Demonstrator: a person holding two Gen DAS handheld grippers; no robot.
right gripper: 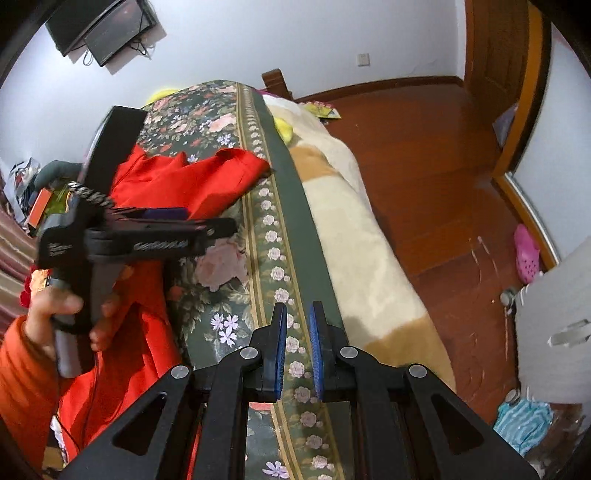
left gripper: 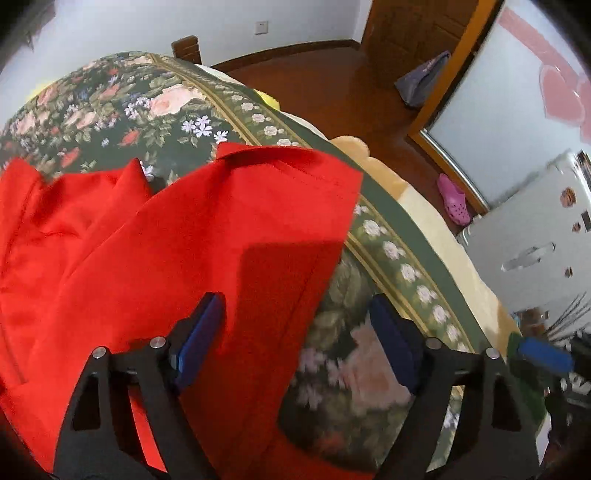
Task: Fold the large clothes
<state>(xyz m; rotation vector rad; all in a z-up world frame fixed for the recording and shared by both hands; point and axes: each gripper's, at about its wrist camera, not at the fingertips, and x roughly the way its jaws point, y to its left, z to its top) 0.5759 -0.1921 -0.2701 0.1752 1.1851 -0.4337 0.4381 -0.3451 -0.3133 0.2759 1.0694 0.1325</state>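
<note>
Floral bedspread (left gripper: 155,110) bears red garment (left gripper: 184,229); left gripper (left gripper: 295,325) wide above its edge, right gripper (right gripper: 297,345) narrow, empty.

Bright, even light; fisheye-warped edges, foreground perhaps motion-blurred.

Red garment (right gripper: 184,181) on floral bedspread (right gripper: 221,306), right gripper (right gripper: 297,321) jaws nearly closed

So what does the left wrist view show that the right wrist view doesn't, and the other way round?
Only the left wrist view: the left gripper from behind, jaws wide, straddling the red garment's edge without pinching it.

Only the right wrist view: the hand holding that gripper, a wall-mounted screen, and the right gripper, nearly shut on nothing.

Both: the red garment on the floral bedspread, the wooden floor and a pink clog.
</note>
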